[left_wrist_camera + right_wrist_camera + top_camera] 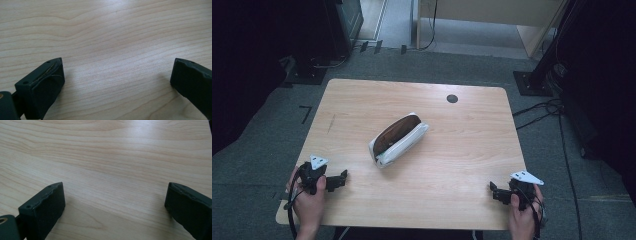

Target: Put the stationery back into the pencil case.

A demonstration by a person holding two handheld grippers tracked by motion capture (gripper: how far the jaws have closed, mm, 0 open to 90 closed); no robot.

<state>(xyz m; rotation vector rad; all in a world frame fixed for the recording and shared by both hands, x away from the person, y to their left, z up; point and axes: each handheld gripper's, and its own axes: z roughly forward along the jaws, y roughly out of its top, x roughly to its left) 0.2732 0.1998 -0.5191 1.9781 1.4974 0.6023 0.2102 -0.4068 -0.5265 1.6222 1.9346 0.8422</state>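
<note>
From the high view, one white pouch [398, 139] with a brown opening lies diagonally near the middle of the wooden worktop [462, 150], well apart from both tools. The left tool [343, 178] rests at the near left edge, the right tool [493, 190] at the near right edge, one hand on each. One dark round hole [452, 98] sits toward the far right.

In the left gripper view, the left tool [117, 75] is released, its two jaws wide apart over bare wood.

In the right gripper view, the right tool [115, 197] is likewise released, two jaws spread over bare wood.

right gripper [113, 202], jaws spread wide, bare wooden table [112, 157] between them
</note>
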